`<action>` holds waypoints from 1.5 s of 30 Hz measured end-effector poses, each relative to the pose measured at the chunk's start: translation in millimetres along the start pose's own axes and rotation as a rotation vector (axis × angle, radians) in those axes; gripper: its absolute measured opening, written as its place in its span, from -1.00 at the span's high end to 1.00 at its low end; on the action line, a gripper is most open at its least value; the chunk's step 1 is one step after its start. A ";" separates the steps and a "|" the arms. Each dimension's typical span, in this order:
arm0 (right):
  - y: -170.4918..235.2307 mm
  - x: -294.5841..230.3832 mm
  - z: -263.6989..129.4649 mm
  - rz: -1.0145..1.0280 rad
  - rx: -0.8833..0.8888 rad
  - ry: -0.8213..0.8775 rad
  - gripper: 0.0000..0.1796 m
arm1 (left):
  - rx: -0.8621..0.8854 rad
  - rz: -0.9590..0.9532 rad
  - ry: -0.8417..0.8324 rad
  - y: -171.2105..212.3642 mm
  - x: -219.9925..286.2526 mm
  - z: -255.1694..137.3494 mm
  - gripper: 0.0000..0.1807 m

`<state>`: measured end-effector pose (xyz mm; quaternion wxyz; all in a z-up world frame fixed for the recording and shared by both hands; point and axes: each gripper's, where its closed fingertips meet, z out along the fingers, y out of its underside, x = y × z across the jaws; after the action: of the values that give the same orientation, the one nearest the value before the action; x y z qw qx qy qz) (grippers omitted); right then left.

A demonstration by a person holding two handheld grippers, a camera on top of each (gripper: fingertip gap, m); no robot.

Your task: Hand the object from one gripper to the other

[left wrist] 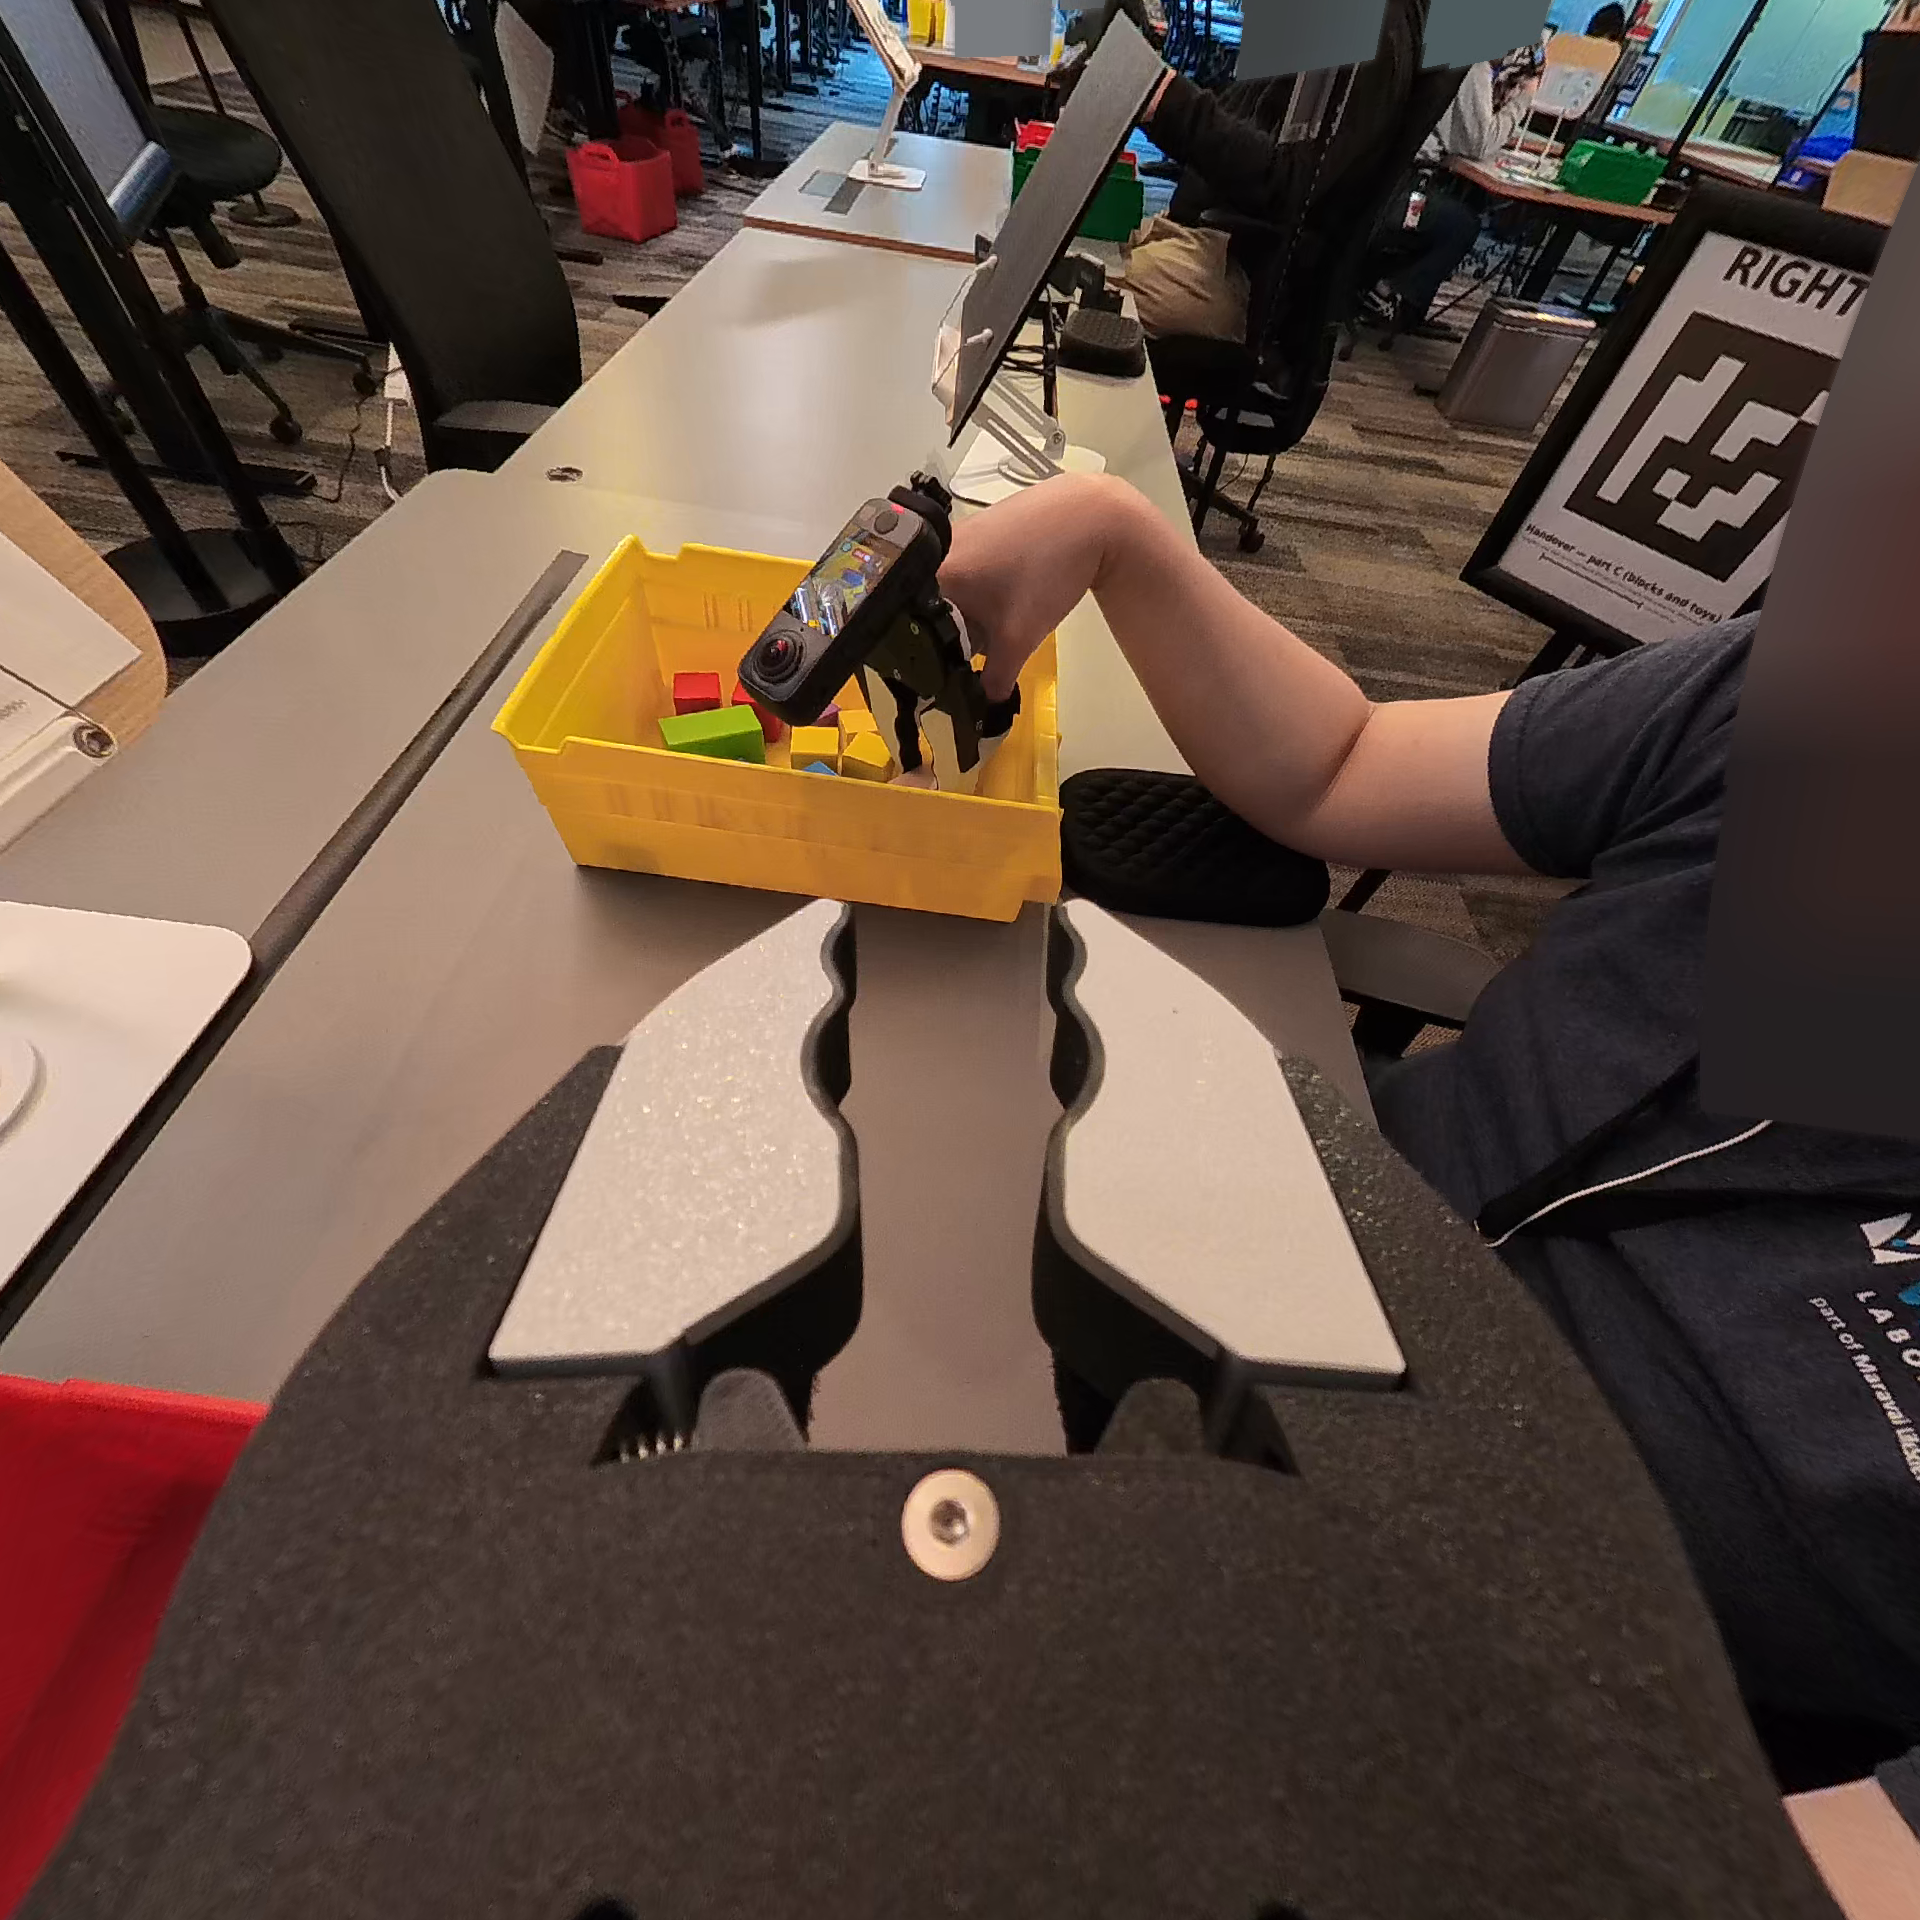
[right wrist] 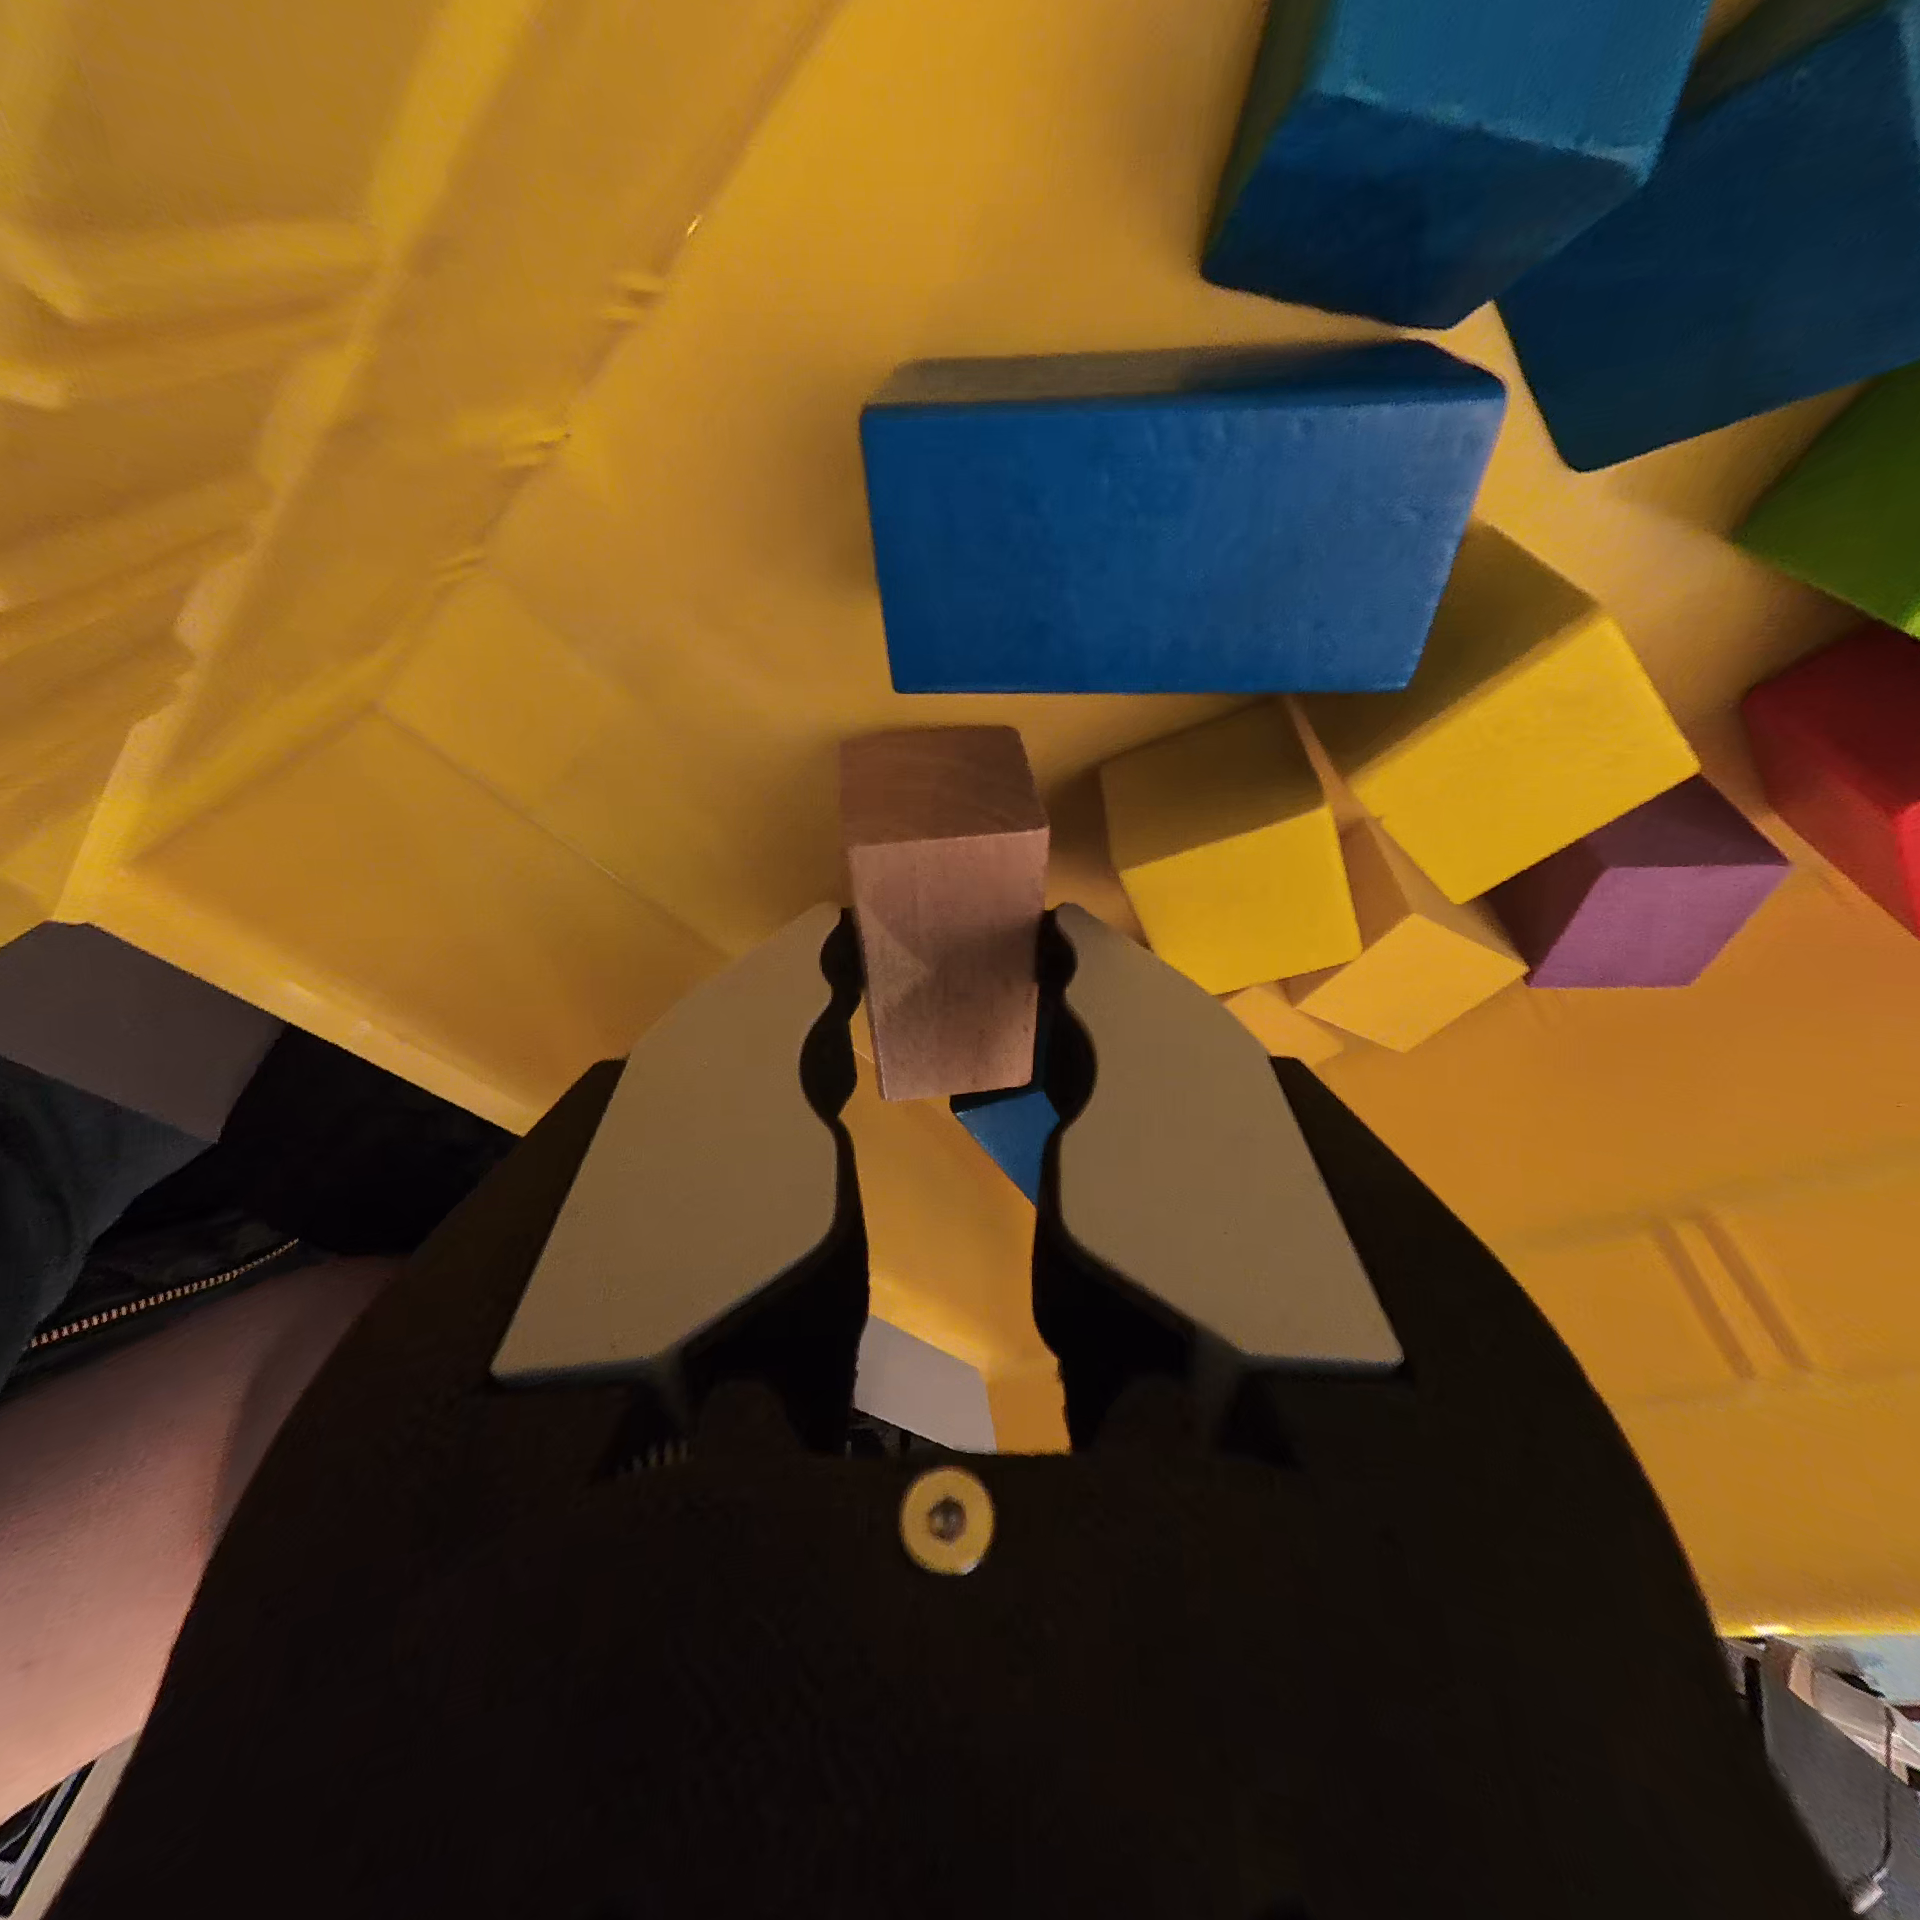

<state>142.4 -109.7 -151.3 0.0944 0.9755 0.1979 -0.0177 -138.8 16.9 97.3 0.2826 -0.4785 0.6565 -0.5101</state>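
A plain brown wooden block (right wrist: 943,914) stands between the fingertips of my right gripper (right wrist: 948,935), which is shut on it inside the yellow bin (right wrist: 416,520). In the left wrist view the right gripper (left wrist: 940,764) reaches down into the yellow bin (left wrist: 790,831), held by a person's hand; the block is hidden there. My left gripper (left wrist: 948,935) is open and empty, above the grey table (left wrist: 416,987) just in front of the bin.
Blue (right wrist: 1164,530), yellow (right wrist: 1226,842), purple (right wrist: 1652,894), green (right wrist: 1849,520) and red (right wrist: 1849,769) blocks lie loose in the bin. A black padded rest (left wrist: 1184,847) sits right of the bin. A person's arm (left wrist: 1247,707) crosses from the right. A red bin (left wrist: 94,1558) is at lower left.
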 end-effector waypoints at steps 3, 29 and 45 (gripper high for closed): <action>0.7 -1.2 1.0 0.000 -0.010 -0.014 0.62 | -0.003 0.001 0.002 0.4 0.9 0.3 0.62; 12.4 2.1 -30.8 0.021 0.093 0.044 0.60 | -0.361 -0.081 -0.548 68.4 -72.5 -66.5 0.58; 23.2 17.8 -47.0 0.042 0.163 0.094 0.60 | -1.054 -1.115 -0.757 263.8 -79.7 -131.1 0.42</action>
<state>167.8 -114.9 -102.3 0.0055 0.9836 0.1797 0.0141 -310.7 148.0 -118.2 -0.0689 -0.9385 0.3381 -0.0087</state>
